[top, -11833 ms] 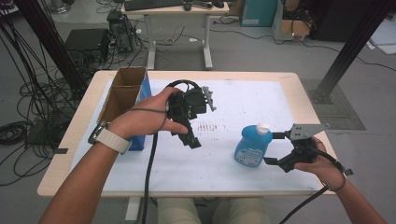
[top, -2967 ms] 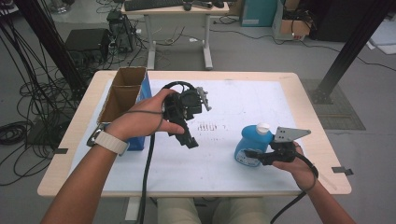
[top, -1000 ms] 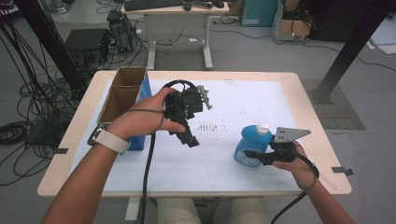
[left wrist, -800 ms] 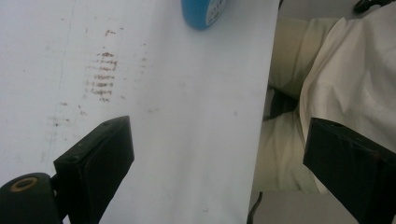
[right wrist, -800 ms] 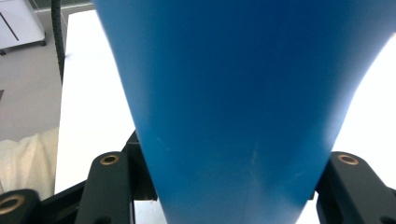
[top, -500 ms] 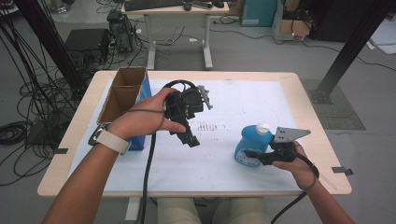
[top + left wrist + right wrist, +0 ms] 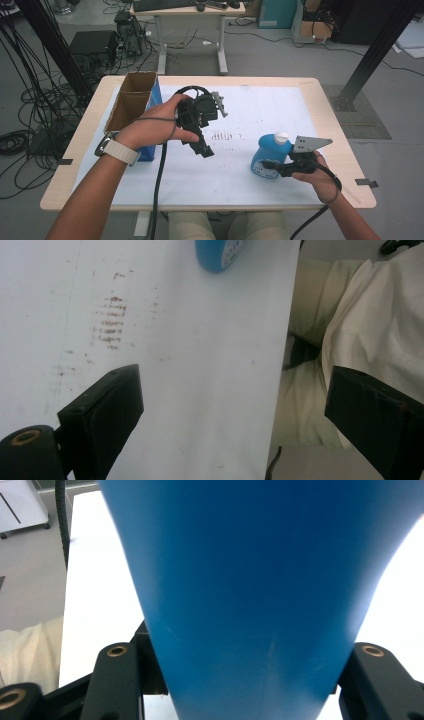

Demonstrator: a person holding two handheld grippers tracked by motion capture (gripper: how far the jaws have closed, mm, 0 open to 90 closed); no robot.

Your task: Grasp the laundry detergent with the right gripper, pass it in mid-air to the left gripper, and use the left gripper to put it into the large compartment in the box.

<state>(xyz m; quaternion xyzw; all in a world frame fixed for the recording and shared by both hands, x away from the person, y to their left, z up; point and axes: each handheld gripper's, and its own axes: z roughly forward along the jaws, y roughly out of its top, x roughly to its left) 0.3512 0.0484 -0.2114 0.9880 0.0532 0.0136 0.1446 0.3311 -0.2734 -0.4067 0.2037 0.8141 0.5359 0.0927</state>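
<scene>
High view: we see a blue bottle (image 7: 268, 159) with a white cap (image 7: 281, 136) standing upright on the white mat (image 7: 260, 110) that covers the table (image 7: 320, 86), toward its right front part. The right gripper (image 7: 272, 167) comes in from the right, low against the bottle's base, with the person's right hand (image 7: 320, 175) behind it and the grey three-cornered plate (image 7: 310, 144) on top. The left gripper (image 7: 202, 147) is held above the mat near the table's middle, gripped by the left hand (image 7: 152, 129), which wears a pale watch strap (image 7: 117, 150) at the wrist; its cable (image 7: 159, 185) trails down toward the front edge. A brown open box (image 7: 131, 97) with a blue side stands at the table's left, just behind that hand.

Right gripper view: the bottle's blue wall (image 7: 250, 590) sits between the two black jaws, which press on it from either side, so we read the jaws as clamped on the bottle.

Left gripper view: the jaws stand wide apart with nothing between them, over the mat (image 7: 190, 365) and the person's pale trousers (image 7: 370, 330); faint brown marks (image 7: 110, 322) show on the mat, and the bottle's rounded blue edge (image 7: 217, 252) lies well beyond.
</scene>
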